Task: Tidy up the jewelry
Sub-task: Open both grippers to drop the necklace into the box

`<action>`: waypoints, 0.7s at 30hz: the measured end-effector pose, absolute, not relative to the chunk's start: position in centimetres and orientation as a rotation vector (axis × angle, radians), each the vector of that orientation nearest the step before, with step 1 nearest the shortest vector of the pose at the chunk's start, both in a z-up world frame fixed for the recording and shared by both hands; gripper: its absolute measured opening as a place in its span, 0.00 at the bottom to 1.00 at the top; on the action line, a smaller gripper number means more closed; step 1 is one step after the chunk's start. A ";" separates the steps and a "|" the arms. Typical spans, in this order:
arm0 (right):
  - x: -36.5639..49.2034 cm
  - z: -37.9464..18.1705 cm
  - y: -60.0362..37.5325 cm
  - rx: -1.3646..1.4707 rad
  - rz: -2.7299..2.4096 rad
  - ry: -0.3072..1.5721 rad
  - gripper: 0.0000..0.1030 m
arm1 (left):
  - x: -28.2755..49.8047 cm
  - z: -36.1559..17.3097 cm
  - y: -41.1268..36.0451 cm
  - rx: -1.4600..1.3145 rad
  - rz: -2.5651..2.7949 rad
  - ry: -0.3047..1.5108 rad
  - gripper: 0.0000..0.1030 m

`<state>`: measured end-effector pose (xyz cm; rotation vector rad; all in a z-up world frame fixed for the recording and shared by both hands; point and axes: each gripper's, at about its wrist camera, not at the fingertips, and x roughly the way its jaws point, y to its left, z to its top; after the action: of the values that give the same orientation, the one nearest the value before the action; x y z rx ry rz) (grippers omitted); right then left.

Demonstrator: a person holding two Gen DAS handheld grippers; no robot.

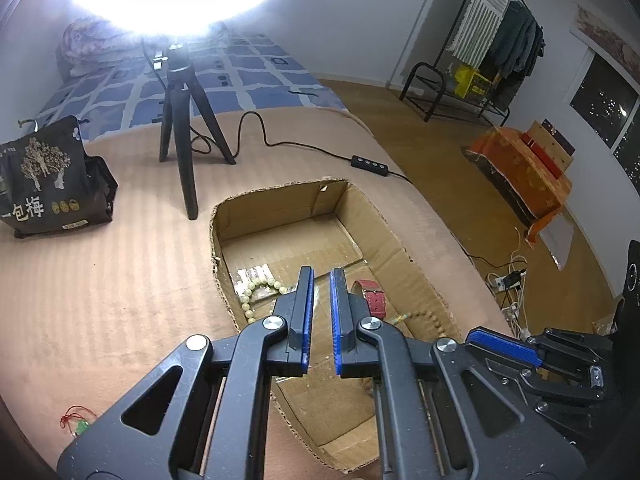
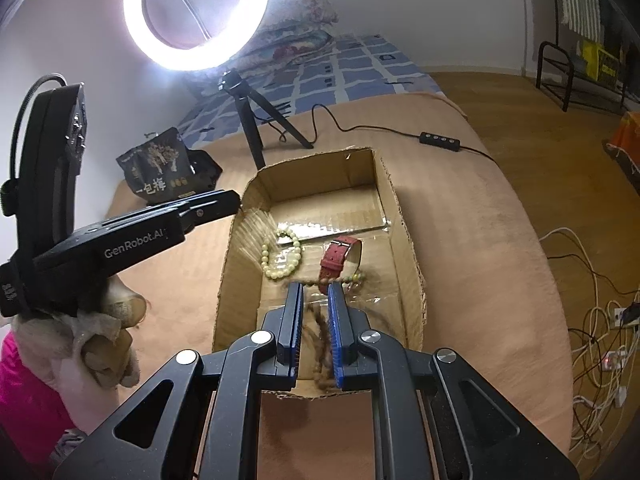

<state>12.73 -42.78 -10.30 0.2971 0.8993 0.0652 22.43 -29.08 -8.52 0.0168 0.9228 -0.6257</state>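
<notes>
The box (image 2: 404, 216) is sitting open on the brown blanket (image 2: 480, 220), toward its far edge, and it is already holding most of the jewelry. A pale bead bracelet (image 2: 282, 256) is lying by the box's left wall, a red watch strap (image 2: 336, 260) is resting mid-floor, and a string of small brownish beads (image 2: 344, 280) is trailing across the floor toward the right wall. So the sorting is looking well advanced, in my judgement.

The right gripper (image 2: 314, 292) is hanging over the box's near edge with its jaws nearly together; a blurred brown strand (image 2: 320, 336) is dangling in the narrow gap, but whether the pads are pinching it I cannot tell. The left gripper (image 1: 320, 276) is pointing down into the box with its jaws narrow and nothing showing between them.

One piece seems to be waiting: a small green charm on red cord (image 1: 78, 424) is lying on the blanket near its front-left edge, well apart from the box.

That charm is showing only in the left view. The right view alone is showing the dangling strand, the whole ring light (image 2: 196, 12), and a gloved hand (image 2: 100, 344) gripping the left tool. The left view is giving the ring light only as glare, though it is showing the snack bag (image 1: 44, 176) and tripod (image 1: 180, 120) more plainly.
</notes>
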 end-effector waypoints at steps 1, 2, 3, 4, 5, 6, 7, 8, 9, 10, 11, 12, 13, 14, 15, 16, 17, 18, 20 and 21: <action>12.7 -10.3 -42.7 0.290 0.057 0.903 0.19 | 22.5 -8.5 -29.1 0.021 -0.621 0.923 0.07; 12.8 -10.4 -42.7 0.284 0.050 0.907 0.32 | 22.4 -8.5 -29.0 0.025 -0.616 0.922 0.15; 12.8 -10.5 -42.6 0.278 0.043 0.910 0.42 | 22.4 -8.4 -29.0 0.030 -0.611 0.917 0.19; 12.8 -10.5 -42.6 0.275 0.041 0.910 0.43 | 22.3 -8.3 -28.9 0.032 -0.611 0.911 0.21; 12.8 -10.5 -42.6 0.270 0.040 0.910 0.43 | 22.2 -8.3 -28.9 0.036 -0.609 0.908 0.21; 12.7 -10.5 -42.5 0.263 0.038 0.912 0.43 | 22.1 -8.2 -28.8 0.041 -0.608 0.904 0.21; 12.7 -10.4 -42.4 0.260 0.037 0.912 0.43 | 22.1 -8.2 -28.7 0.045 -0.607 0.902 0.21; 12.7 -10.4 -42.4 0.257 0.037 0.911 0.43 | 22.0 -8.1 -28.6 0.048 -0.607 0.900 0.21; 12.7 -10.3 -42.3 0.255 0.036 0.910 0.43 | 21.9 -8.0 -28.5 0.049 -0.605 0.897 0.21; 12.7 -10.3 -42.2 0.253 0.036 0.908 0.43 | 21.8 -7.9 -28.4 0.050 -0.604 0.895 0.21; 12.7 -10.2 -42.2 0.251 0.036 0.907 0.43 | 21.7 -7.8 -28.3 0.050 -0.604 0.893 0.21; 12.6 -10.2 -42.1 0.248 0.036 0.906 0.44 | 21.7 -7.7 -28.1 0.053 -0.602 0.890 0.21; 12.6 -10.1 -42.1 0.246 0.034 0.906 0.44 | 21.5 -7.6 -28.0 0.055 -0.599 0.887 0.21; 12.6 -10.1 -42.1 0.245 0.034 0.904 0.44 | 21.5 -7.5 -27.9 0.058 -0.596 0.884 0.21; 12.5 -10.1 -42.0 0.244 0.033 0.902 0.44 | 21.4 -7.3 -27.6 0.060 -0.593 0.879 0.21; 12.5 -10.0 -42.0 0.242 0.032 0.900 0.44 | 21.3 -7.2 -27.5 0.062 -0.591 0.877 0.21; 12.4 -10.0 -41.9 0.240 0.031 0.897 0.44 | 21.2 -7.0 -27.2 0.063 -0.591 0.873 0.21; 12.3 -9.8 -41.8 0.236 0.028 0.893 0.44 | 21.0 -6.8 -26.9 0.066 -0.587 0.867 0.21; 12.2 -9.6 -41.7 0.232 0.022 0.884 0.44 | 20.8 -6.5 -26.4 0.069 -0.584 0.860 0.21; 12.1 -9.5 -41.7 0.232 0.019 0.878 0.44 | 20.6 -6.3 -26.0 0.068 -0.581 0.857 0.21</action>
<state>12.08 -41.65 -9.46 0.2317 0.8784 0.0192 20.61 -25.98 -6.33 0.0684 0.8565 -0.5811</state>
